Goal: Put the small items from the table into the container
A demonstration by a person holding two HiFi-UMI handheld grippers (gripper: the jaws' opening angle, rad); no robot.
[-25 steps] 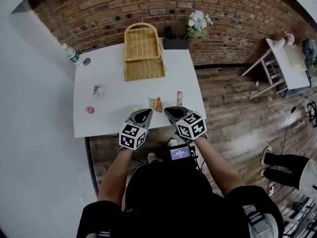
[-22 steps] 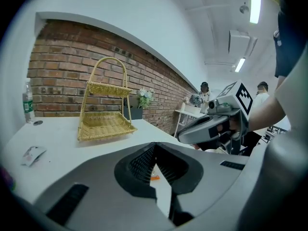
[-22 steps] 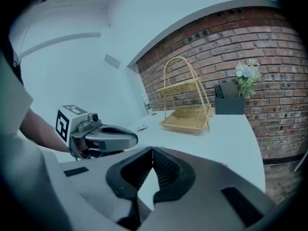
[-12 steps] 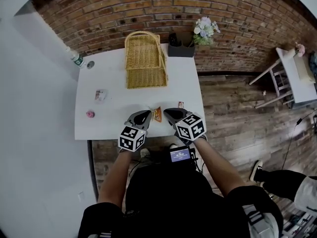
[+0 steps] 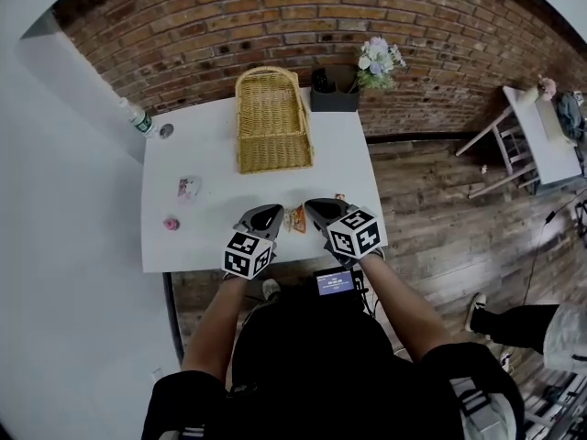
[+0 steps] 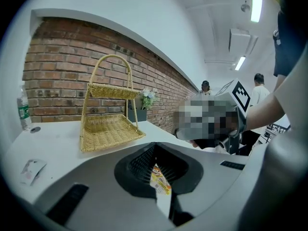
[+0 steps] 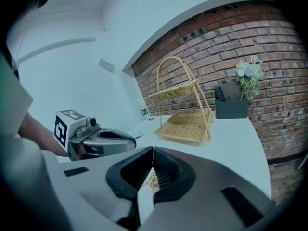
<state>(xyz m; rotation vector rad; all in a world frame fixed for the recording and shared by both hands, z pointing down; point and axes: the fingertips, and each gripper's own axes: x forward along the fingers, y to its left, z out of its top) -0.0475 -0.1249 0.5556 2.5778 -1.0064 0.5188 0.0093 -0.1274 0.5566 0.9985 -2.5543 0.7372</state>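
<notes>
A two-tier wicker basket (image 5: 271, 122) stands at the back of the white table (image 5: 220, 163); it also shows as the basket (image 6: 108, 129) and the basket (image 7: 185, 121). An orange snack packet (image 5: 296, 218) lies near the front edge, between the tips of both grippers. My left gripper (image 5: 273, 213) is shut and empty, just left of the packet. My right gripper (image 5: 312, 207) is shut and empty, just right of it. The packet (image 6: 160, 179) shows below the closed tips of the left gripper (image 6: 154, 148), and the packet (image 7: 153, 182) below those of the right gripper (image 7: 153, 150).
A white wrapper (image 5: 188, 187) and a small pink item (image 5: 171, 223) lie at the table's left. A red bar (image 5: 339, 197) peeks out behind the right gripper. A water bottle (image 5: 136, 117), a black holder (image 5: 332, 94) and flowers (image 5: 378, 58) stand at the back.
Both grippers have moved forward over the table's front edge, staying shut. Their tips now flank the orange packet, and the right one hides most of the red bar.
</notes>
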